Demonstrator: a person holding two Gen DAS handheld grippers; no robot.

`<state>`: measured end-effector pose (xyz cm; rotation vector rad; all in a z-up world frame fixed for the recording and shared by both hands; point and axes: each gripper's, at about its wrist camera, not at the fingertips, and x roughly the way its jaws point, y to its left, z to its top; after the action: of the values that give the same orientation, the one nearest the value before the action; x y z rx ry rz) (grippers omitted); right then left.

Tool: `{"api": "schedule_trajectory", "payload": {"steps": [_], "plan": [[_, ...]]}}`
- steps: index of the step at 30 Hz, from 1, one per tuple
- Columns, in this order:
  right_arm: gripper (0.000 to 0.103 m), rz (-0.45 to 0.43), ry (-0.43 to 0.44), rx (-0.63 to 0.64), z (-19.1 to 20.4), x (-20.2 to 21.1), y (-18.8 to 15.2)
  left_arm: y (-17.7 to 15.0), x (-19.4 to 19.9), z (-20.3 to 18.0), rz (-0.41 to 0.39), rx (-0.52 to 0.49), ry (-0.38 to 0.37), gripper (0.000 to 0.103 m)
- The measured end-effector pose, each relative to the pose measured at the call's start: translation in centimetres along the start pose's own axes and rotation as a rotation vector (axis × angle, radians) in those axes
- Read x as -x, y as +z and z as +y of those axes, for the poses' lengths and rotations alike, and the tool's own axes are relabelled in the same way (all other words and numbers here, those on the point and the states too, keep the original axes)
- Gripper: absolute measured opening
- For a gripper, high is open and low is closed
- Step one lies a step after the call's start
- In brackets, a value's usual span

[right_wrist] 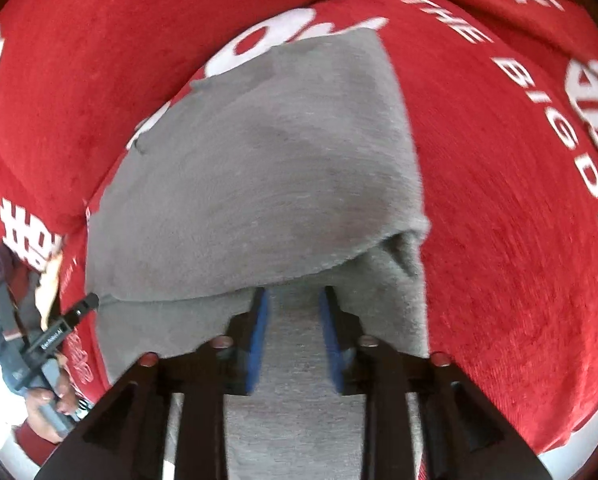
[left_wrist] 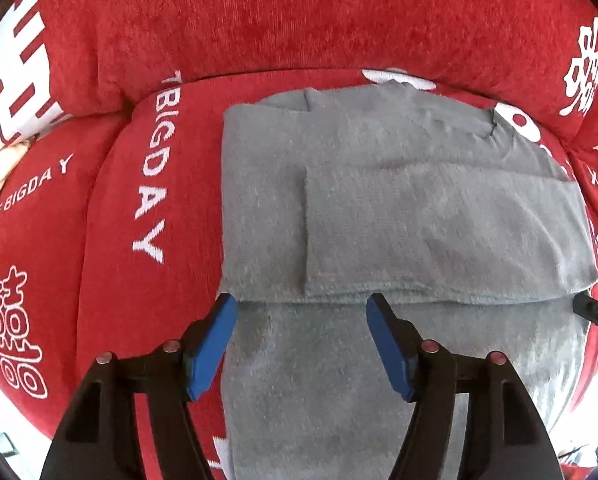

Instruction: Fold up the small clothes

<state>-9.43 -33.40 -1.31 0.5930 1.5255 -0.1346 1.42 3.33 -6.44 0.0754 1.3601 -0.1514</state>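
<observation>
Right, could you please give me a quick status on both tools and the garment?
Left tool open, empty. Right tool open, clear of cloth. Grey garment partly folded on red cover. Nothing in the way.

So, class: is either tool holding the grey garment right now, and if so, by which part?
Neither. The left tool and right tool both stand open above the folded grey garment, pads not pressing cloth.

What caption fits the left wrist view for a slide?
Open left gripper above a partly folded grey garment spread on a red printed cover.
</observation>
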Motion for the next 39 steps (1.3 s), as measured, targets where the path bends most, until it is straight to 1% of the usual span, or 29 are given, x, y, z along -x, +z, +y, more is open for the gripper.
{"api": "schedule_trajectory", "payload": {"steps": [2, 4, 9, 12, 15, 17, 22, 24, 28, 31, 37, 39], "plan": [[0.050, 0.002, -0.003, 0.014, 0.5, -0.1, 0.0, -0.2, 0.3, -0.2, 0.003, -0.007, 0.010, 0.069], [0.053, 0.006, 0.002, 0.008, 0.5, 0.0, 0.0, -0.3, 0.6, -0.5, 0.009, -0.015, 0.017, 0.069], [0.053, 0.036, 0.062, -0.055, -0.4, 0.6, -0.1, -0.9, 1.4, -0.8, 0.042, -0.011, 0.023, 0.069], [0.053, 0.051, 0.084, -0.062, -0.5, 1.4, -0.7, -1.4, 1.6, -1.2, 0.058, -0.004, 0.033, 0.069], [0.053, 0.071, 0.110, -0.056, -0.5, 2.1, -1.5, -2.0, 1.2, -1.7, 0.094, -0.005, 0.045, 0.069], [0.053, 0.081, 0.138, -0.042, -0.3, 2.5, -1.8, -2.3, 1.0, -2.2, 0.124, -0.006, 0.024, 0.069], [0.053, 0.101, 0.194, 0.013, 0.5, 3.3, -2.3, -3.6, 1.8, -3.5, 0.131, 0.011, 0.005, 0.069], [0.053, 0.104, 0.216, 0.026, 0.6, 3.6, -2.4, -4.4, 2.2, -3.8, 0.142, 0.026, -0.005, 0.069], [0.053, 0.117, 0.262, 0.025, 0.3, 3.7, -2.7, -6.5, 2.6, -4.4, 0.170, 0.058, 0.005, 0.069], [0.056, 0.136, 0.285, 0.042, 0.1, 3.6, -3.1, -8.3, 2.8, -4.6, 0.182, 0.072, 0.016, 0.069], [0.056, 0.223, 0.307, 0.049, -0.7, 2.2, -4.6, -11.5, 3.0, -4.1, 0.214, 0.121, 0.015, 0.069], [0.056, 0.233, 0.300, 0.047, -1.0, 1.9, -5.1, -12.2, 3.1, -3.8, 0.218, 0.134, 0.015, 0.069]]}}
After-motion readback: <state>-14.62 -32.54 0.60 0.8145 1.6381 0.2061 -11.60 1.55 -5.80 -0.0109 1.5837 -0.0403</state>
